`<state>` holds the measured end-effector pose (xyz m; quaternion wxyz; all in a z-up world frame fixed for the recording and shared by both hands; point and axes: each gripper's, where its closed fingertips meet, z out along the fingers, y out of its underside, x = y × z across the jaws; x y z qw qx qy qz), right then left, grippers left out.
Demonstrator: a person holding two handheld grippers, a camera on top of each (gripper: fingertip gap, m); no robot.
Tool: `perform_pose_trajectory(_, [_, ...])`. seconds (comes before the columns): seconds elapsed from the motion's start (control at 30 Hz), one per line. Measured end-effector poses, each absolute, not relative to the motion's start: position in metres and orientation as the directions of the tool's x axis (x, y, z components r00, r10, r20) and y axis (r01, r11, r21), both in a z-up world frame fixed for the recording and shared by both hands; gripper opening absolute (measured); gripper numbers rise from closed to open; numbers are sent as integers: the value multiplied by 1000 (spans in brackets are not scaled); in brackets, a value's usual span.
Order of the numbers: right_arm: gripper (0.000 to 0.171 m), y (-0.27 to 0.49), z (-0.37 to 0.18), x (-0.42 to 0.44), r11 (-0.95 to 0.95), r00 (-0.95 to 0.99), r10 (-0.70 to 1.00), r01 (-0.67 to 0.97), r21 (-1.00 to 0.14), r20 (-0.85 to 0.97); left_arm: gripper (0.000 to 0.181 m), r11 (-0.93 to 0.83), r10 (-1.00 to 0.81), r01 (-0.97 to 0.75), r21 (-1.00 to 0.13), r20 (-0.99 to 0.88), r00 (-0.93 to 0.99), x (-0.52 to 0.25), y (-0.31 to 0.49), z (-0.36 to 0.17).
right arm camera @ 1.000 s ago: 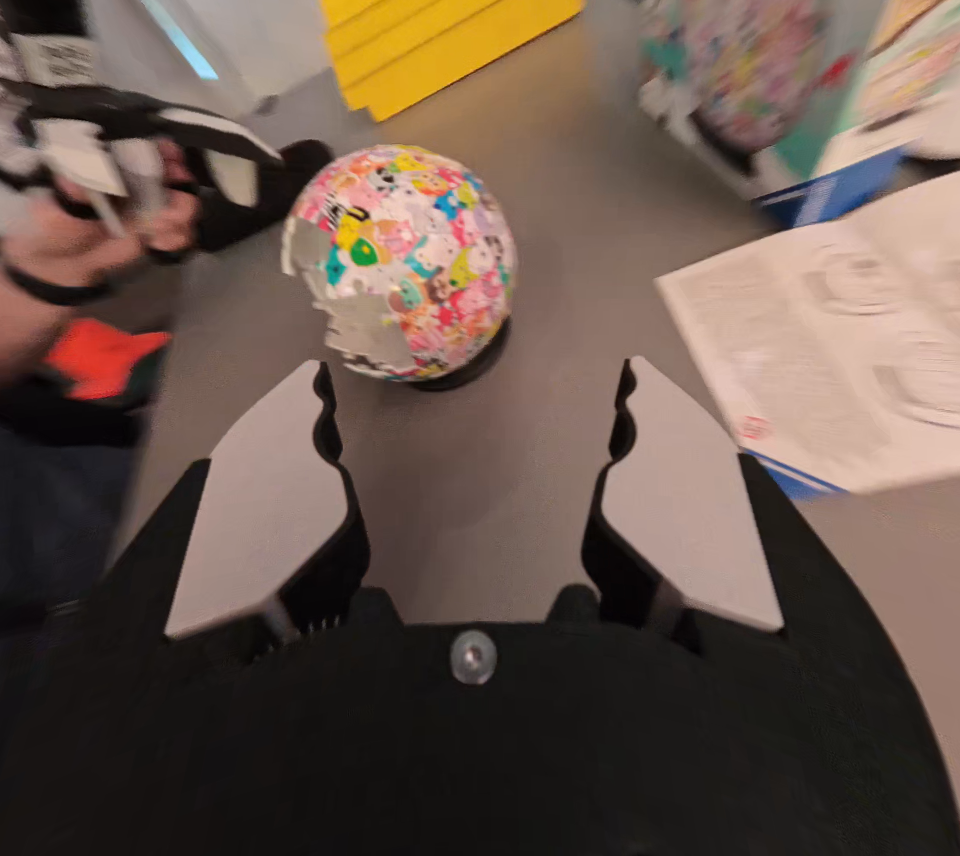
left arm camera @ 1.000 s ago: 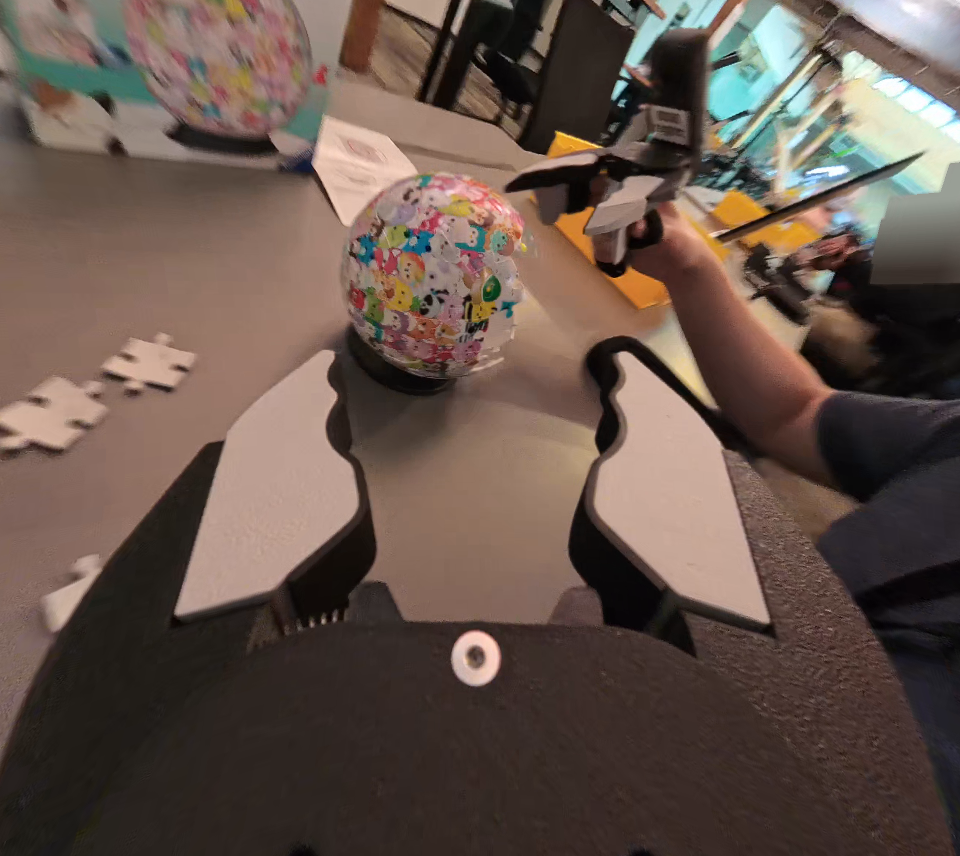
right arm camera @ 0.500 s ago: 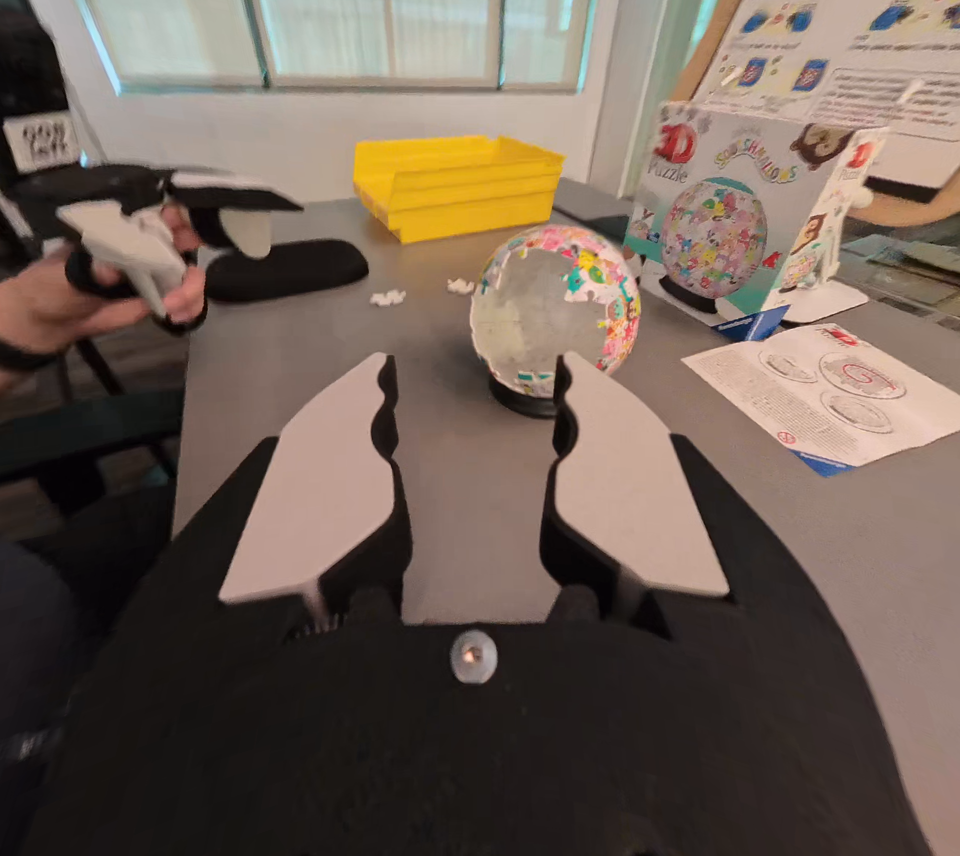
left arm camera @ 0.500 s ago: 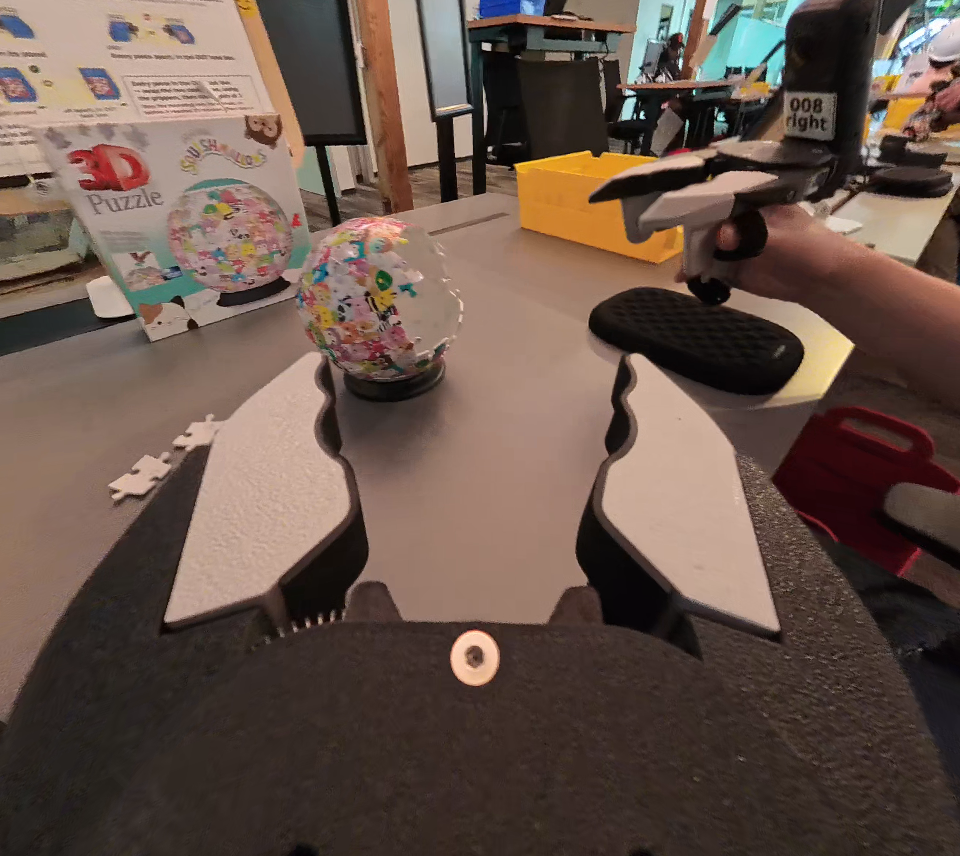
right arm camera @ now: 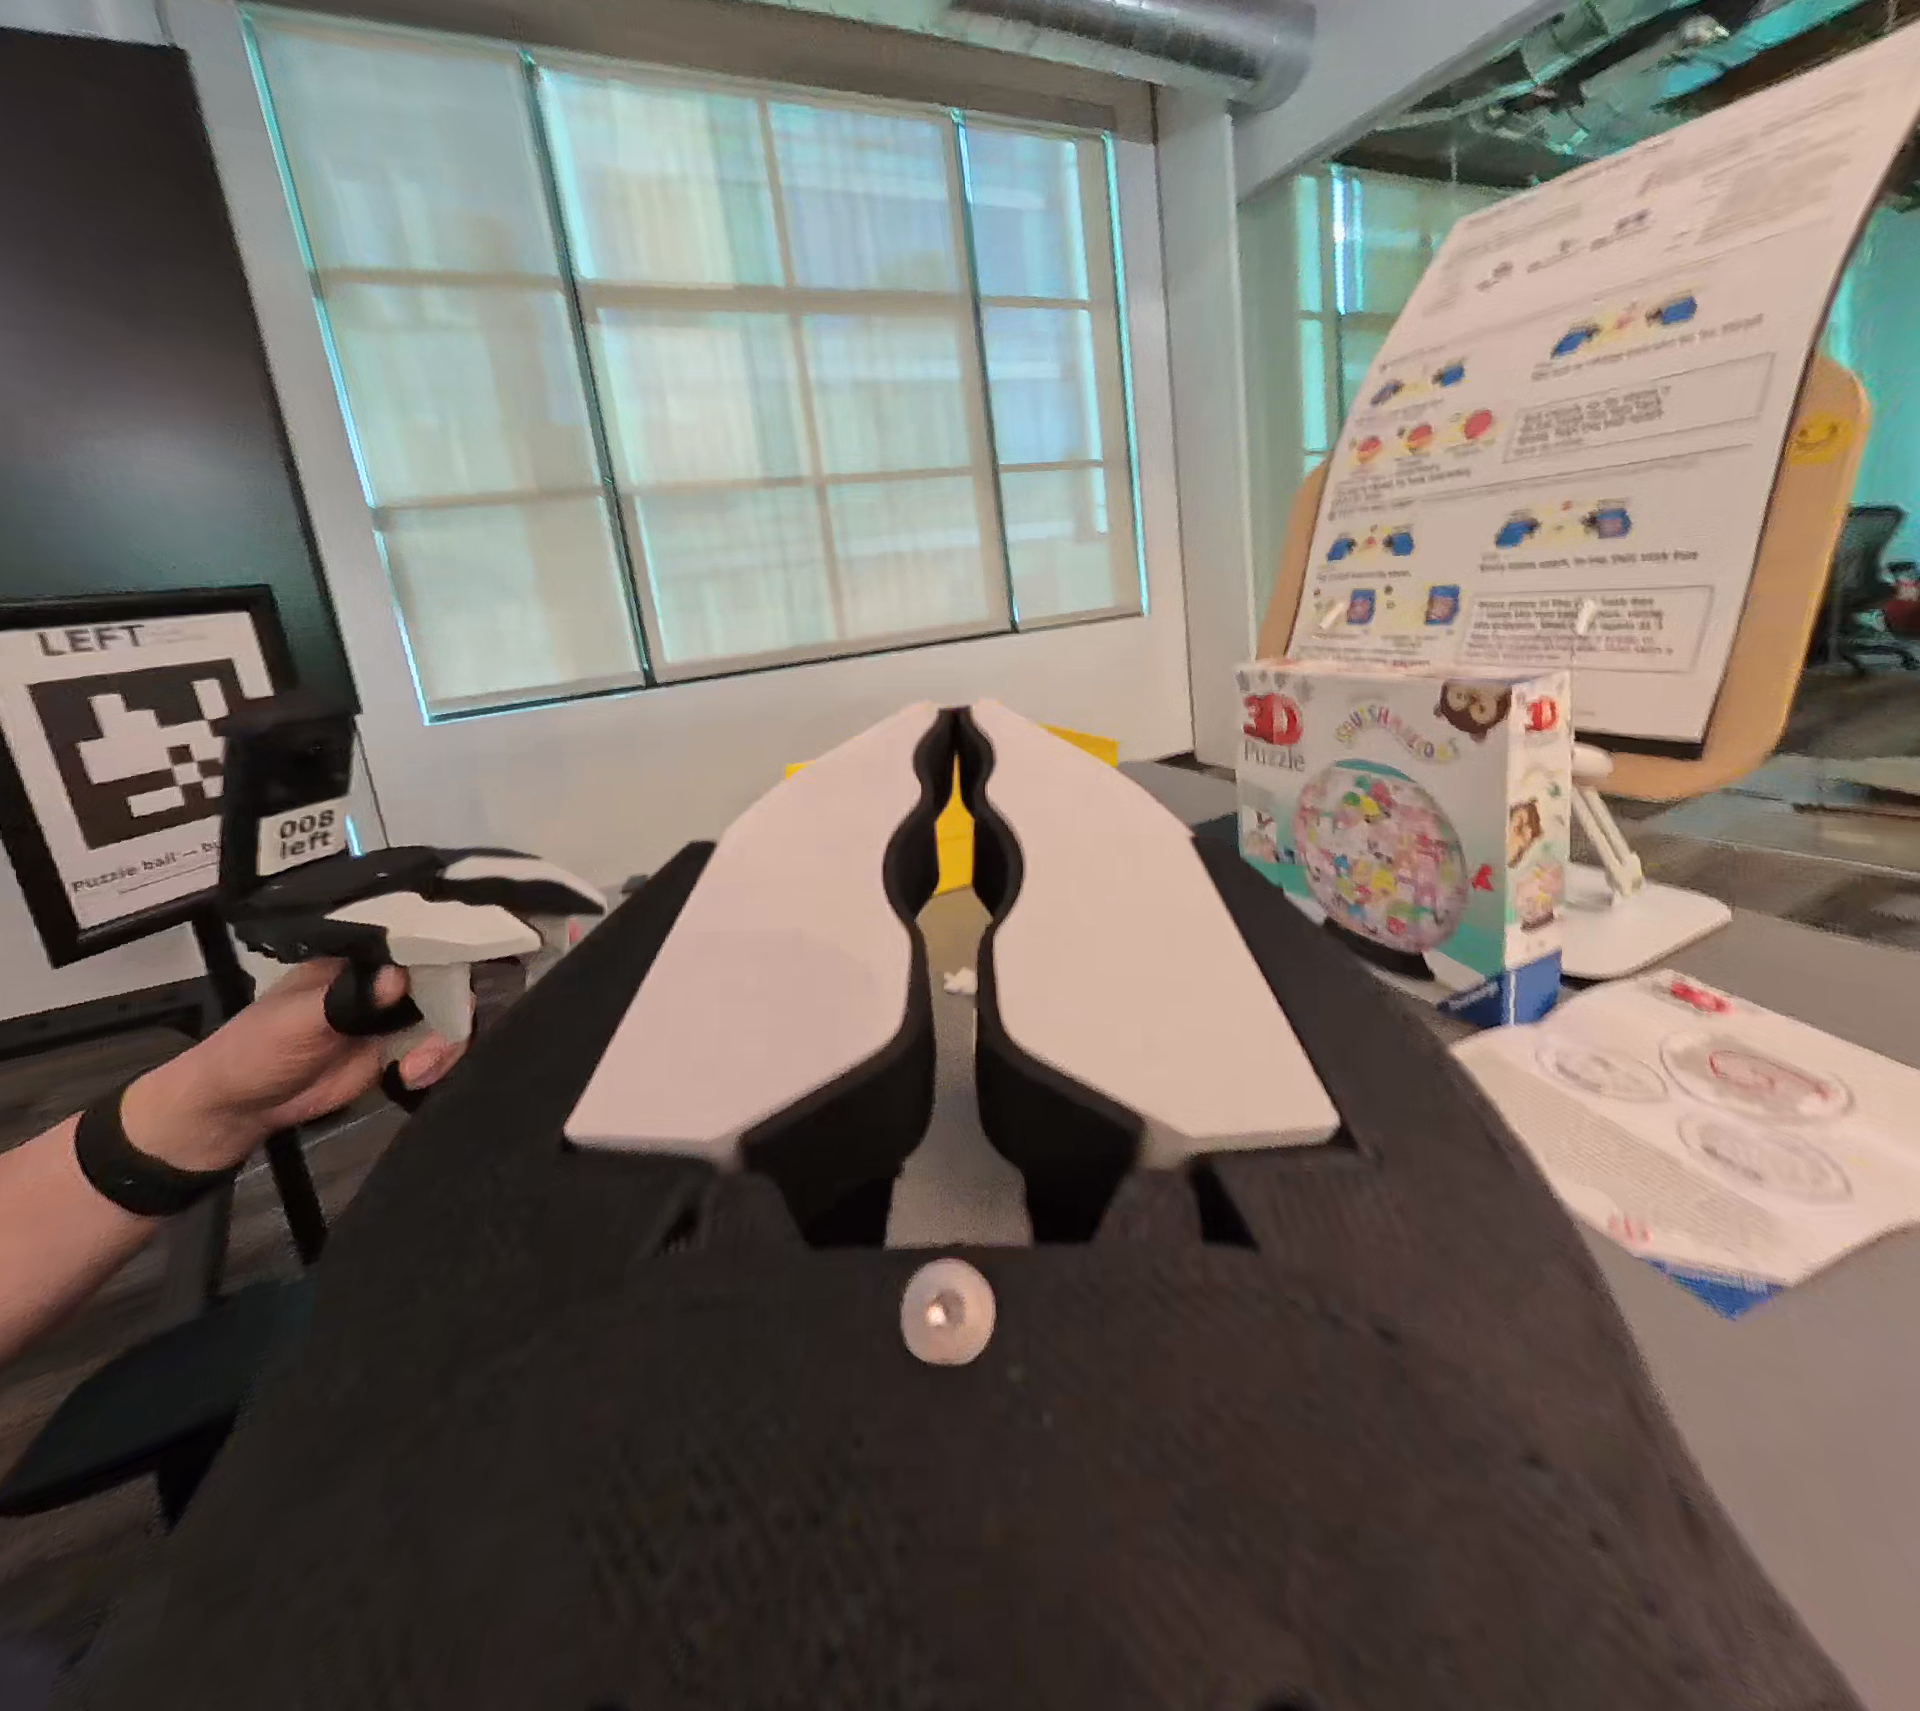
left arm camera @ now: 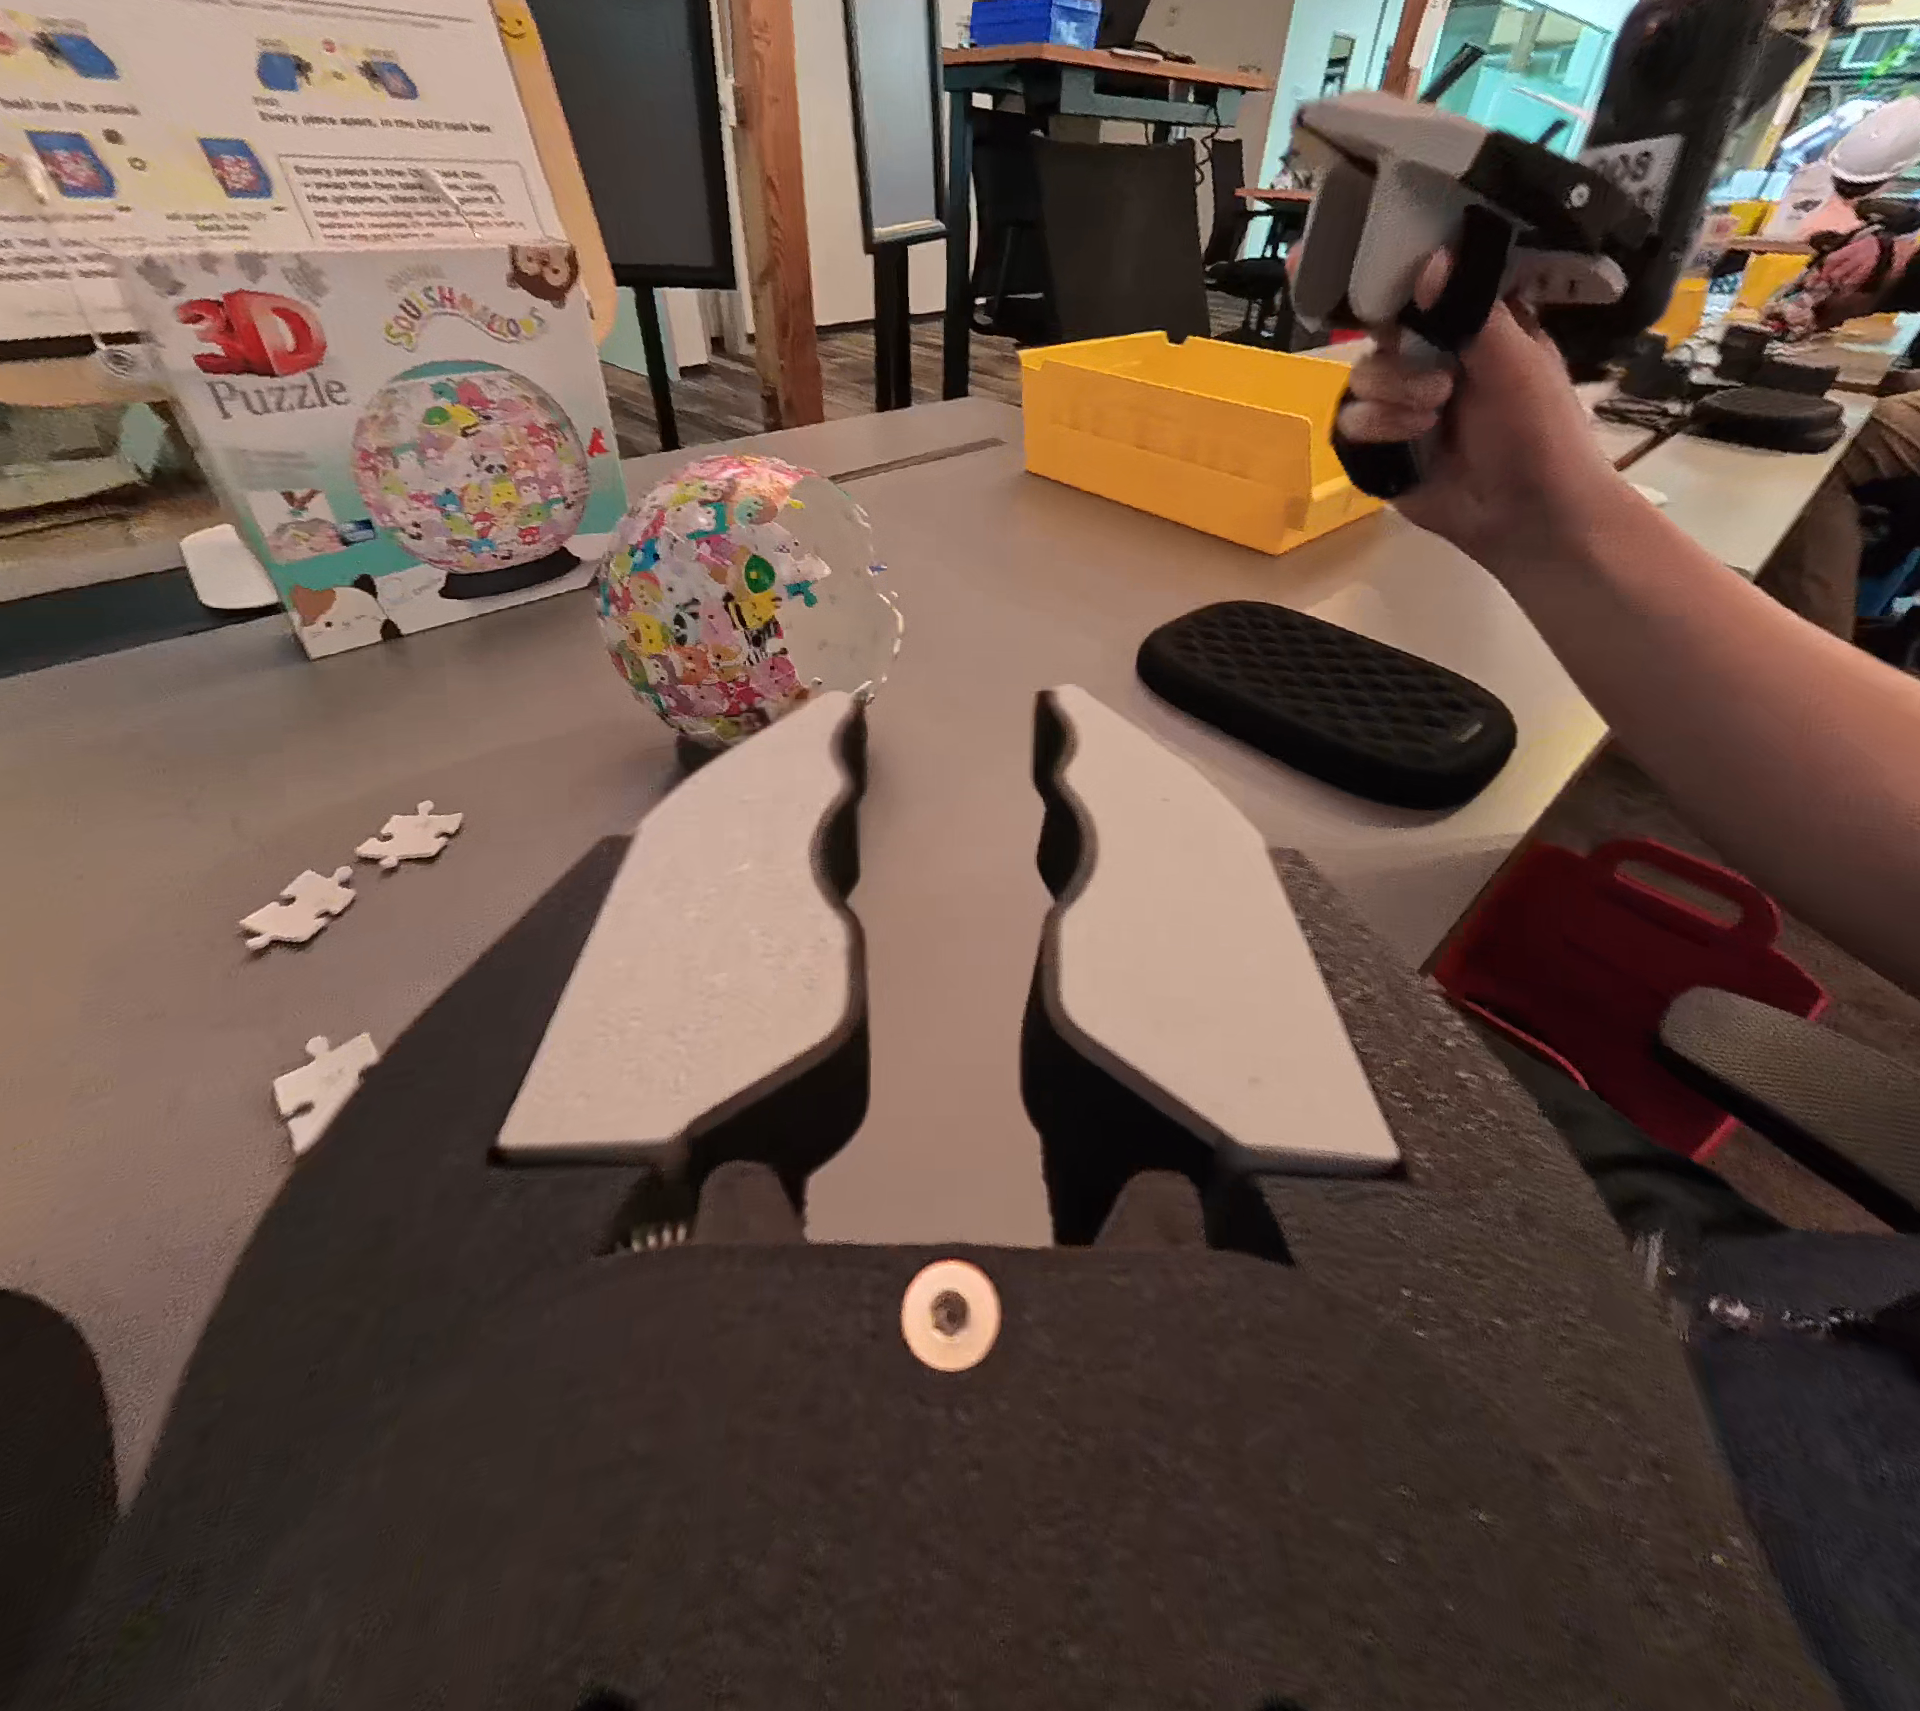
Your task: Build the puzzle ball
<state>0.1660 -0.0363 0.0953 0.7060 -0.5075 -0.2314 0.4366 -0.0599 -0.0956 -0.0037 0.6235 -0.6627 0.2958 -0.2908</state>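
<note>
The puzzle ball (left arm camera: 727,601) stands on a dark base on the grey table (left arm camera: 156,778). Its left side is covered in colourful pieces and its right side is bare and clear. Three loose white pieces (left arm camera: 410,835) lie on the table to its left. My left gripper (left arm camera: 948,711) is empty, just right of and in front of the ball, its jaws partly open with a narrow gap. My right gripper (right arm camera: 956,716) is shut on nothing and held high, off the table. It also shows in the left wrist view (left arm camera: 1340,227). The right wrist view does not show the ball.
The puzzle box (left arm camera: 384,435) stands behind the ball. A yellow bin (left arm camera: 1195,435) and a black pad (left arm camera: 1325,700) sit at the right. An instruction sheet (right arm camera: 1704,1131) lies near the box. A poster board (right arm camera: 1579,456) stands behind. A red object (left arm camera: 1621,965) lies below the table edge. My right fingertips sit around 25 cm from my left ones. My left gripper is the nearer one to the puzzle ball (left arm camera: 727,601): about 15 cm, against 25 cm.
My left gripper's jaws have narrowed and it has drawn level beside the ball. My right gripper has closed fully and tilted upward, so the ball has left its view.
</note>
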Motion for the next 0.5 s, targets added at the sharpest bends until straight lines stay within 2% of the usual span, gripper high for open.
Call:
perform_pose_trajectory(0.07, [1, -21, 96, 167, 121, 503, 861, -347, -930, -76, 0, -38, -745, -41, -998, 1, 667, -60, -85, -6])
perform_pose_trajectory(0.13, [1, 3, 87, 163, 78, 486, 870, -292, -953, -78, 0, -18, -720, 14, -1000, 23, 694, -64, -71, -3])
perform_pose_trajectory(0.27, [4, 54, 51, 146, -225, 340, 896, -205, -952, -285, 0, -148, -731, 100, -984, 177, 659, -61, -50, -8])
perform_pose_trajectory(0.37, [30, 95, 8, 139, -449, 339, 828, -75, -890, -446, 24, -231, -705, 134, -964, 261, 659, -62, -31, -11])
perform_pose_trajectory(0.43, [47, 114, -18, 135, -595, 318, 759, -17, -803, -569, 41, -322, -682, 142, -936, 333, 651, -60, -20, -16])
perform_pose_trajectory(0.5, [61, 124, -28, 127, -741, 223, 654, 1, -671, -723, 73, -440, -643, 181, -880, 449, 621, -56, -9, -22])
